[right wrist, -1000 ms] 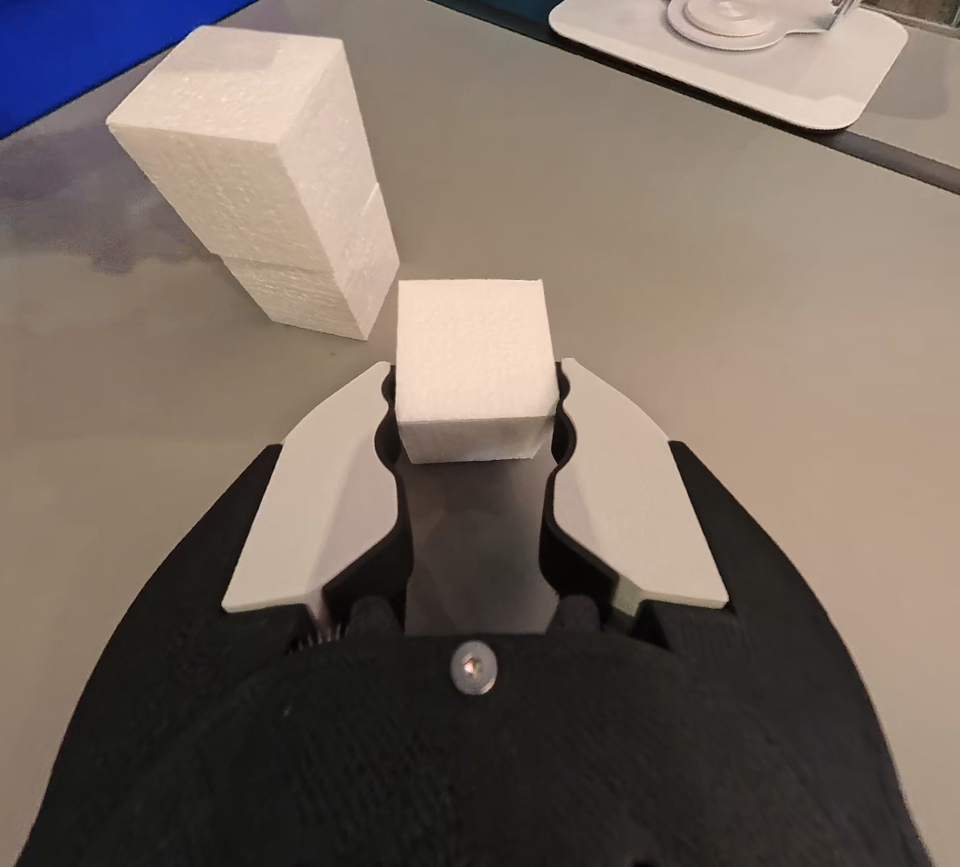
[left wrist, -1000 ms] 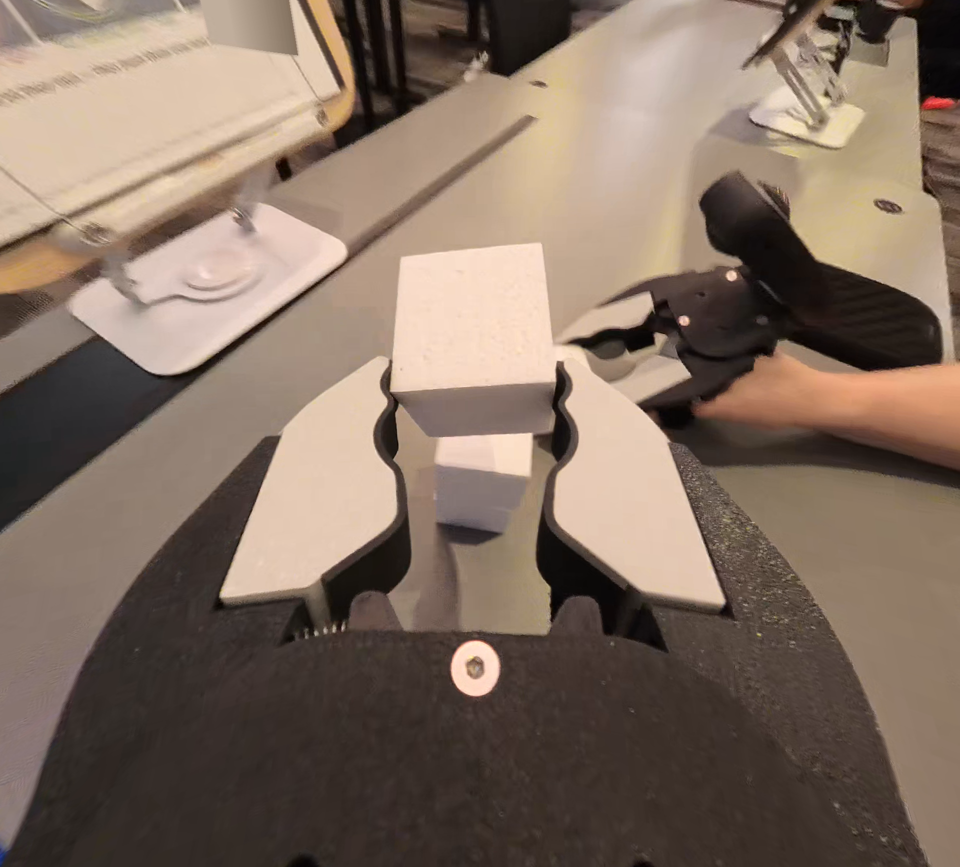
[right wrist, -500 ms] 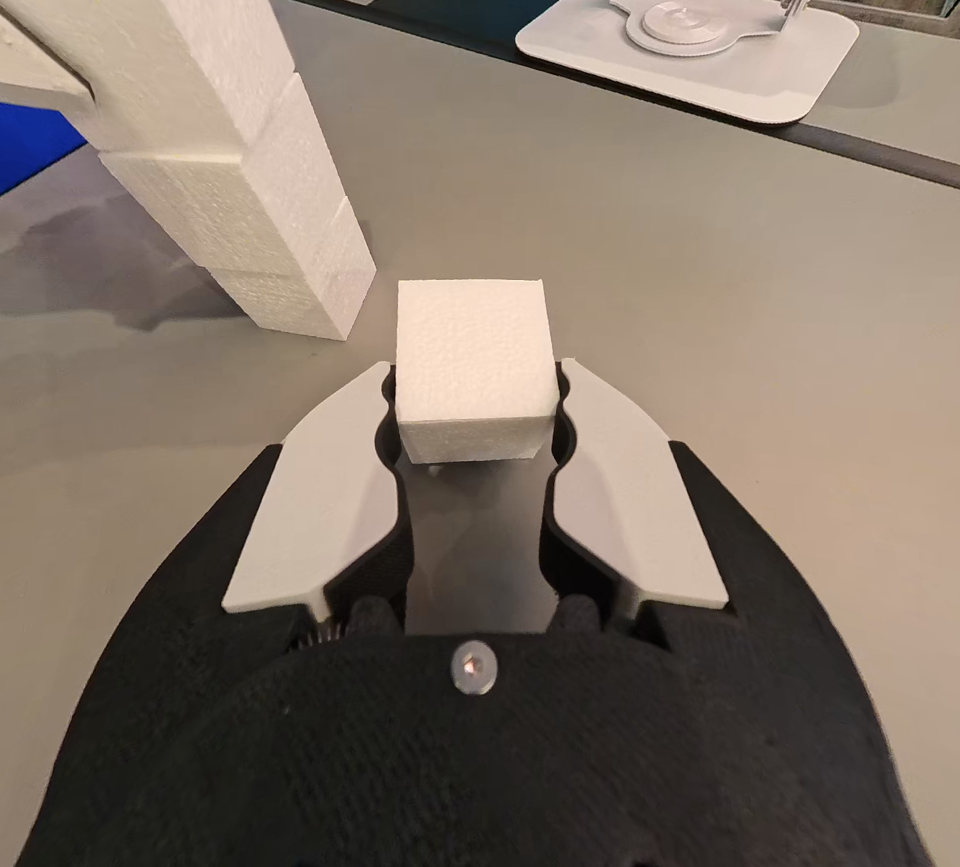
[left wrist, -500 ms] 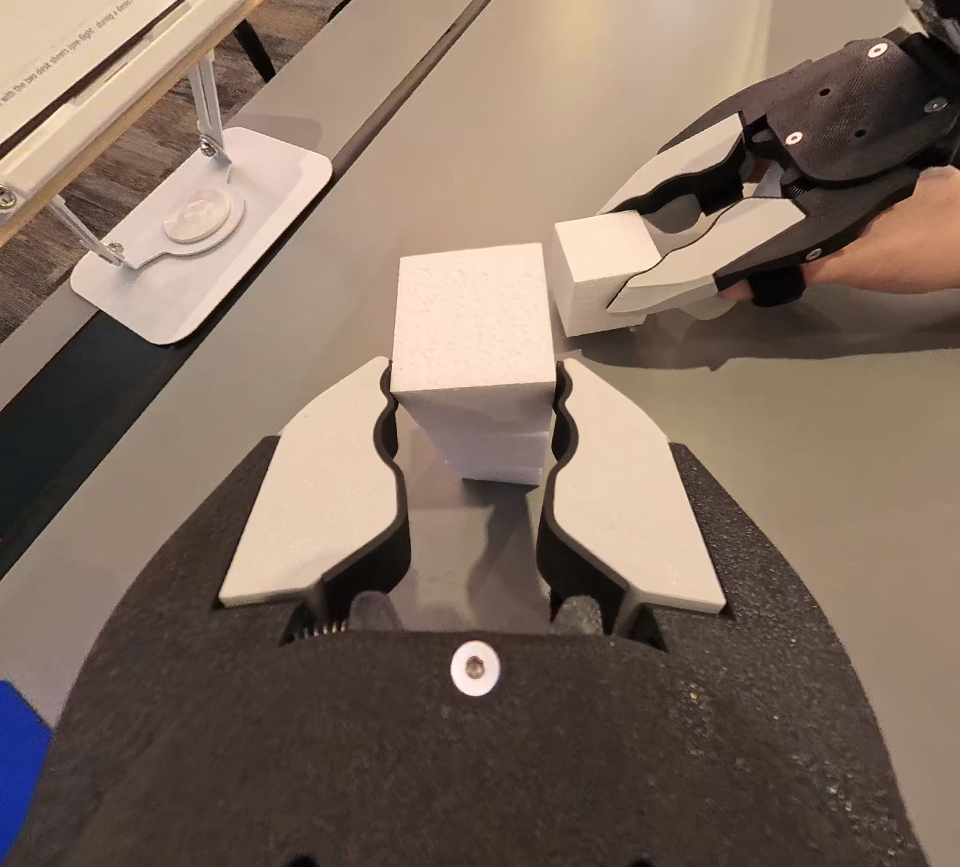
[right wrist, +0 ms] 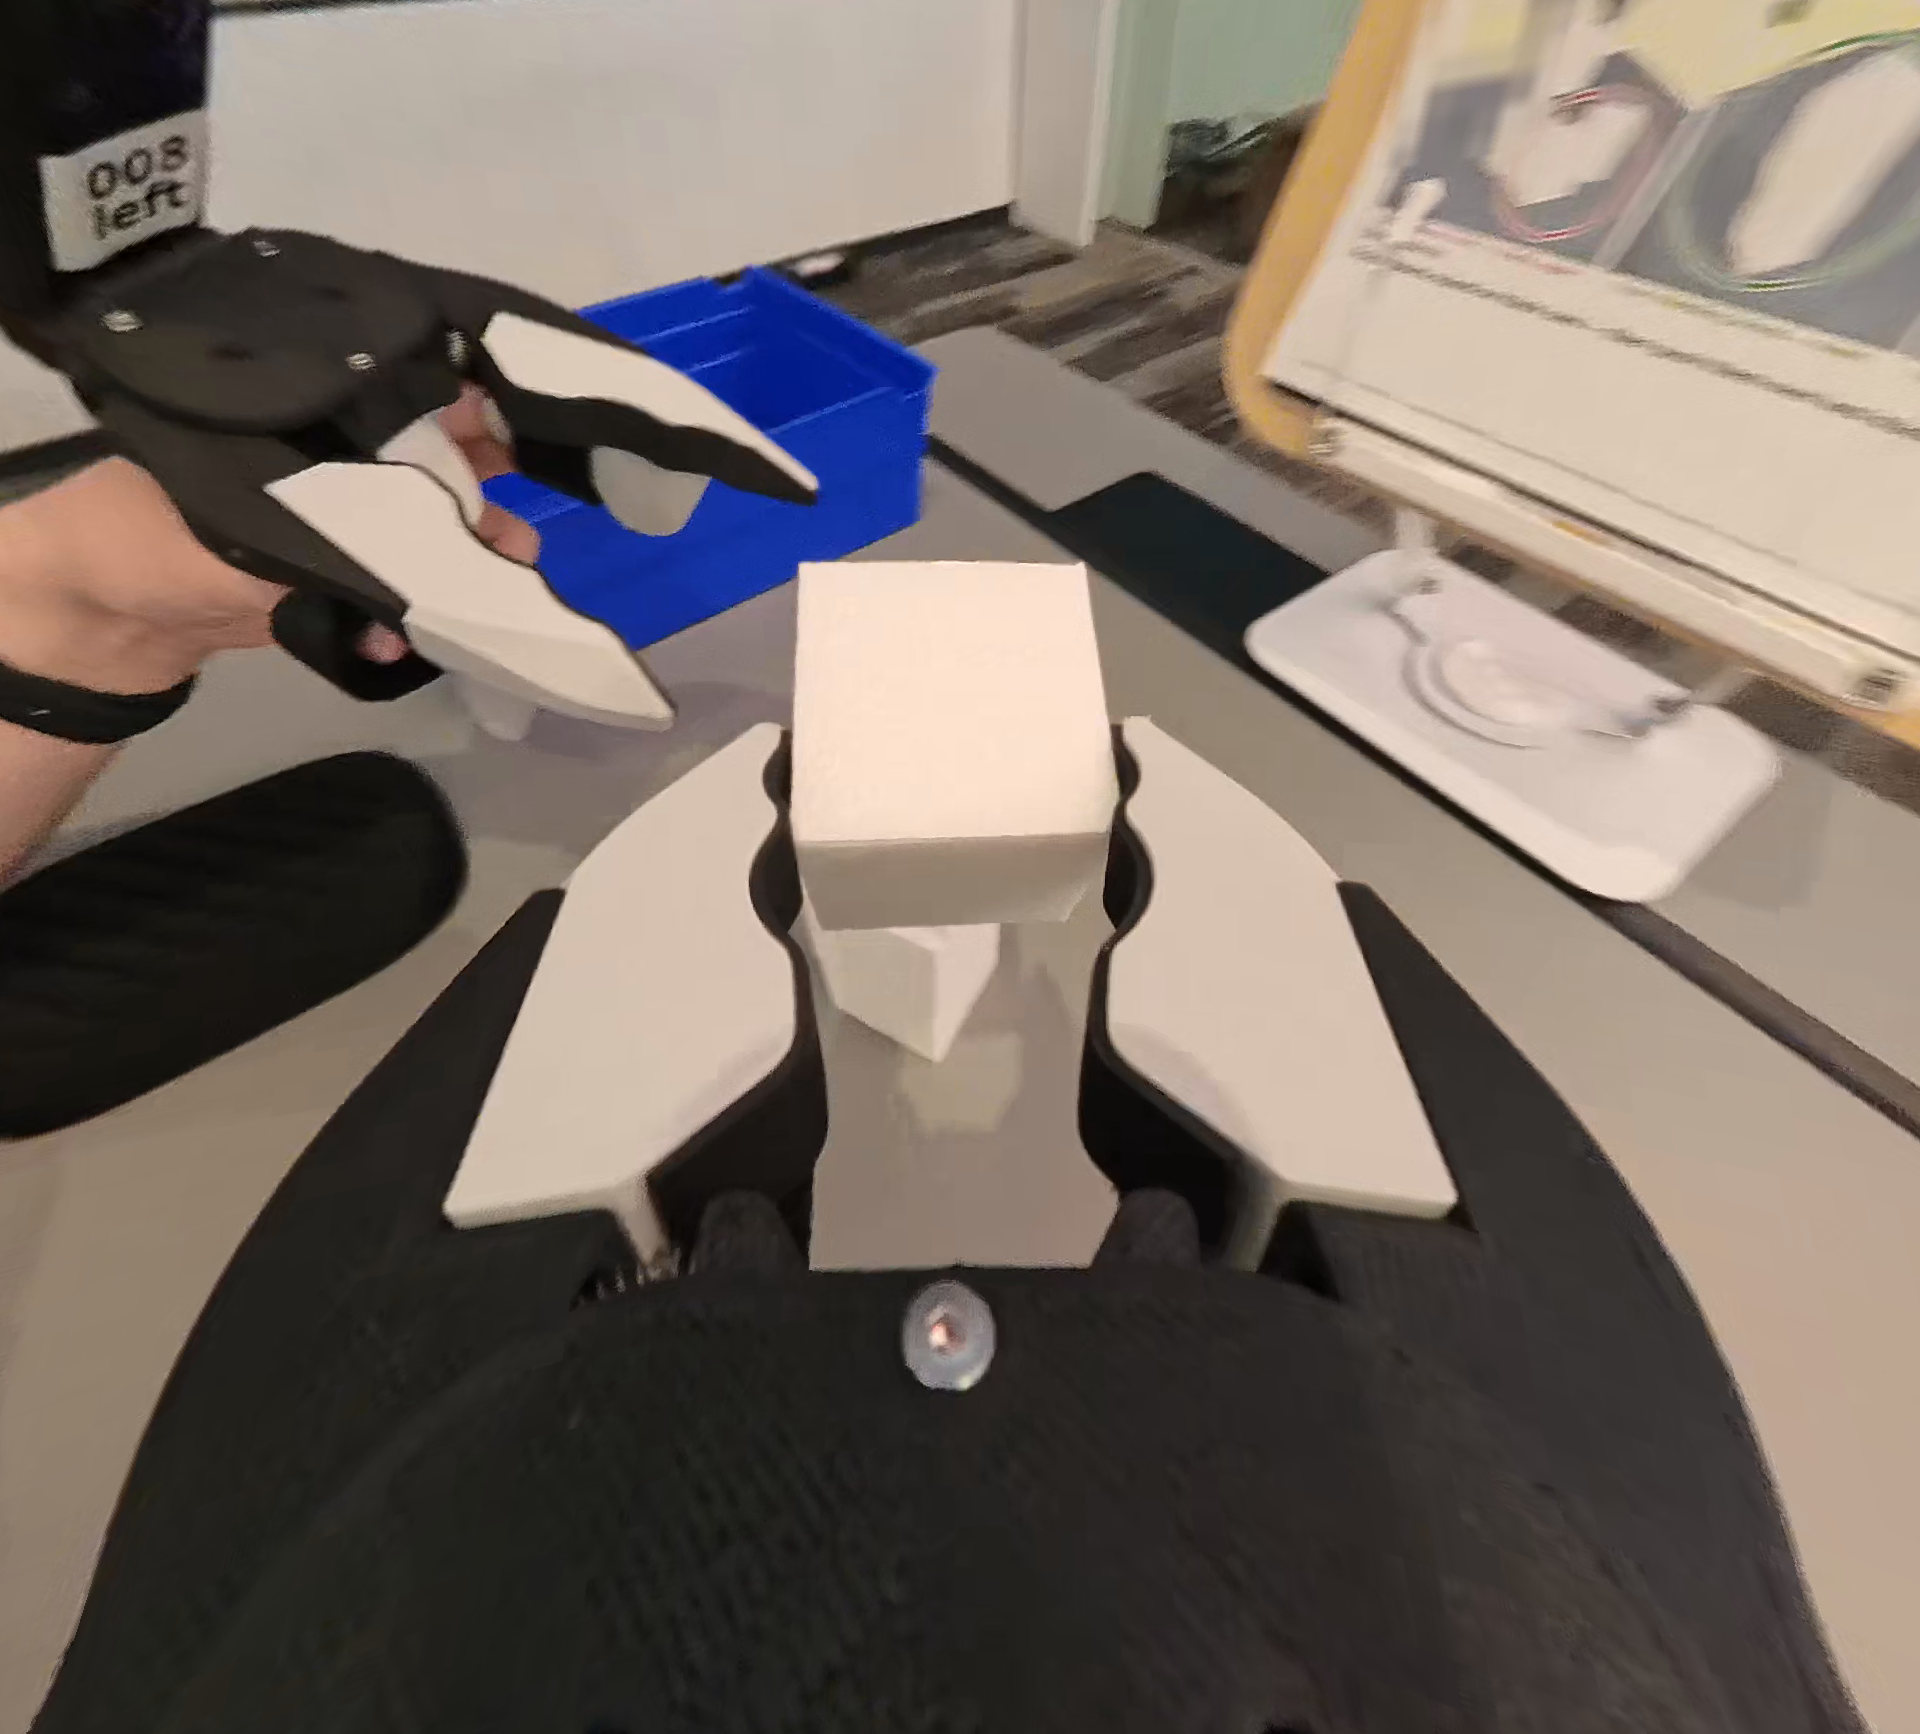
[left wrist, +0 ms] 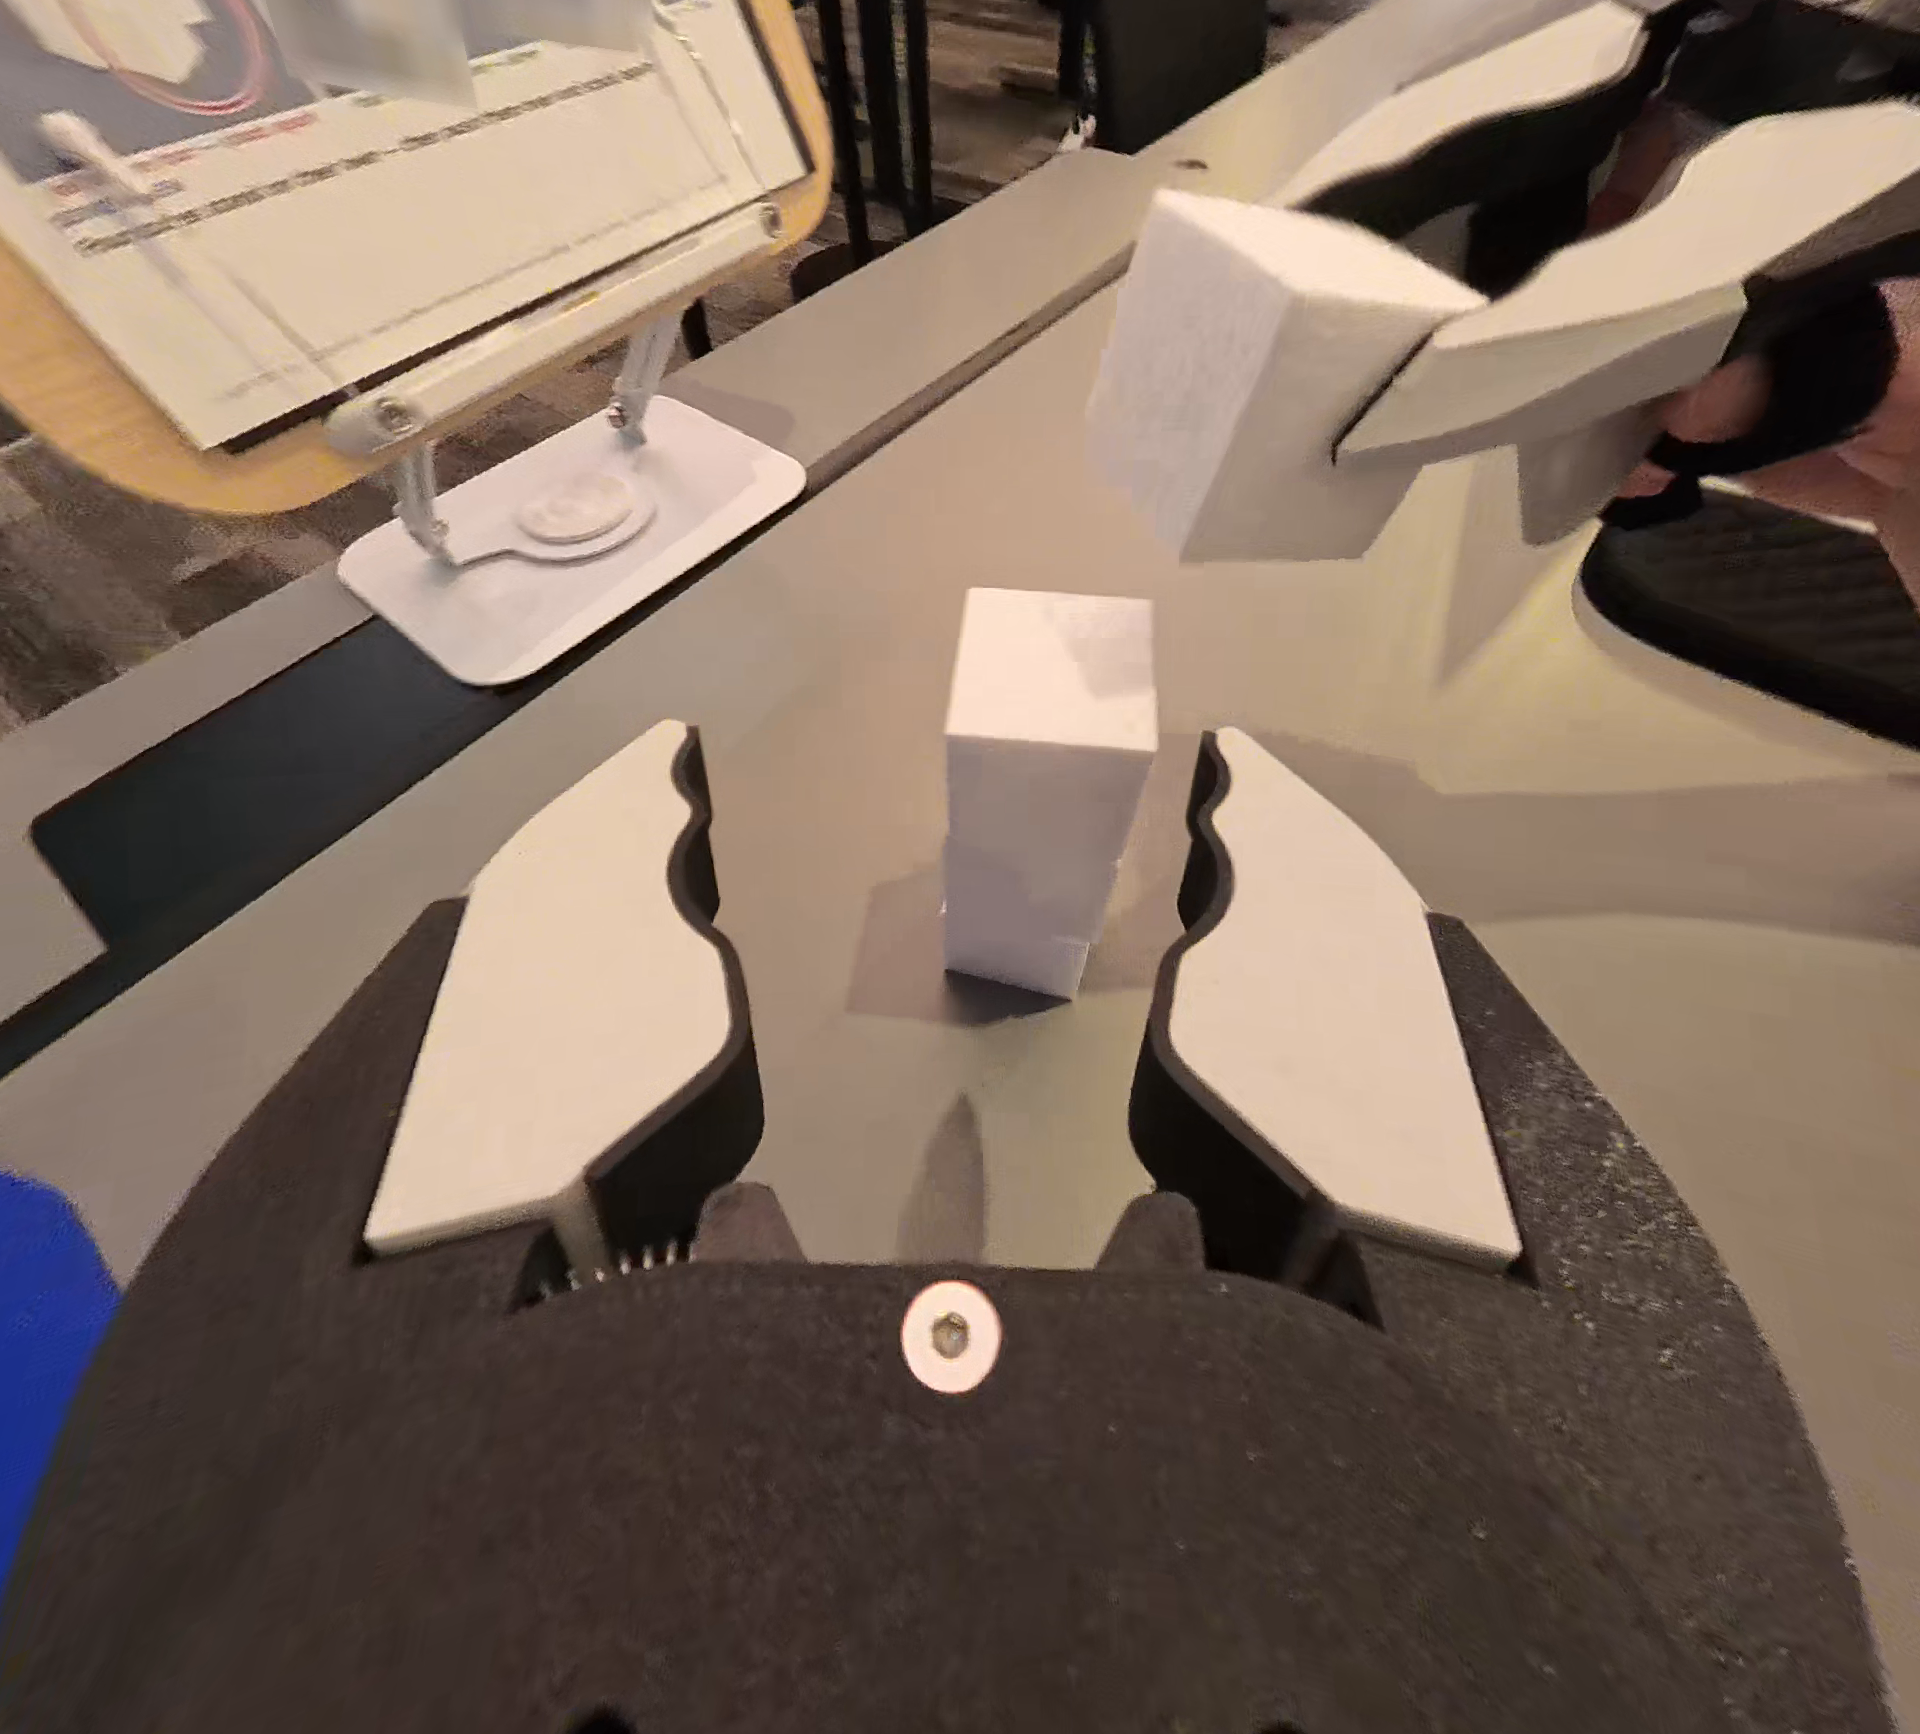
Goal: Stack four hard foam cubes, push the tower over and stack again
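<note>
Nearby, blue bin (right wrist: 821, 396) (contents unclear), right gripper (right wrist: 951, 791) gripping cube (right wrist: 940, 728)

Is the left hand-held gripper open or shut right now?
Open. The left hand-held gripper has its fingers spread wide, empty, either side of the white foam cube stack without touching it.

The tower of cubes (left wrist: 1044, 811) stands on the table (left wrist: 1558, 1009) and serves as landmark. The left gripper (left wrist: 945, 843) sits before it, jaws spread to either side without touching. A fourth cube (left wrist: 1236, 375) is above and right of the tower, clamped in the right gripper (left wrist: 1382, 313). The display stand (left wrist: 571, 531) rests left of the tower and behind it. The bin (right wrist: 748, 458) lies beyond the left gripper (right wrist: 727, 593), on the tower's far side in the right wrist view.
</note>
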Action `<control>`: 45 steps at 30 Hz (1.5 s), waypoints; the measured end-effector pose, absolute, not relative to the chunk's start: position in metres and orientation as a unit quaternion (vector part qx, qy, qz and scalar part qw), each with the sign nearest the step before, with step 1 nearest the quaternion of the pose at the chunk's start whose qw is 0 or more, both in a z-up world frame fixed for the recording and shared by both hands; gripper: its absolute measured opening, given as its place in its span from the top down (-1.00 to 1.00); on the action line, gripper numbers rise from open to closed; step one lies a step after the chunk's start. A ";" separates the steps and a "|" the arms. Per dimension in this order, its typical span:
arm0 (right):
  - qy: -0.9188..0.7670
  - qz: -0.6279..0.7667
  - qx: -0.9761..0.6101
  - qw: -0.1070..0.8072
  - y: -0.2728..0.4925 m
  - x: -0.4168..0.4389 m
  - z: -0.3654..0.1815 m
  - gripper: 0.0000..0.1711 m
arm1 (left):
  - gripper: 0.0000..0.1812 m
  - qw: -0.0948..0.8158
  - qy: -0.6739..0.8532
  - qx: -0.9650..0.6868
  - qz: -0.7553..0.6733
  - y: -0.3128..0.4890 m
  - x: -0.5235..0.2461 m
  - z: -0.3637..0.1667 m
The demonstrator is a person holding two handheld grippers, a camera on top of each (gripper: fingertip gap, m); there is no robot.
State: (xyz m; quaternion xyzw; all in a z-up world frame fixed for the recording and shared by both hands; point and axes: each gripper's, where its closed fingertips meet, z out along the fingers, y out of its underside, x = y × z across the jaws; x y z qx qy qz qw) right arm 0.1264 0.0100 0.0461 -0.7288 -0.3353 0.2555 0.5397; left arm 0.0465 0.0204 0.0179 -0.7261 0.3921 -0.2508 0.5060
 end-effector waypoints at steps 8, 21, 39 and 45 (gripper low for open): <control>-0.372 0.259 -0.744 0.491 0.027 0.094 0.026 0.33 | 0.06 0.509 0.351 -0.745 -0.249 0.022 0.011 0.011; -0.342 0.244 -0.773 0.475 0.033 0.087 0.029 0.33 | 0.08 0.499 0.364 -0.746 -0.249 0.016 0.013 -0.001; -0.414 0.180 -0.698 0.556 0.011 0.157 0.114 0.06 | 0.12 0.518 0.340 -0.736 -0.272 0.010 0.004 0.005; -0.388 0.126 -0.764 0.499 0.050 0.257 0.090 0.26 | 0.16 0.544 0.315 -0.738 -0.246 0.039 -0.001 0.040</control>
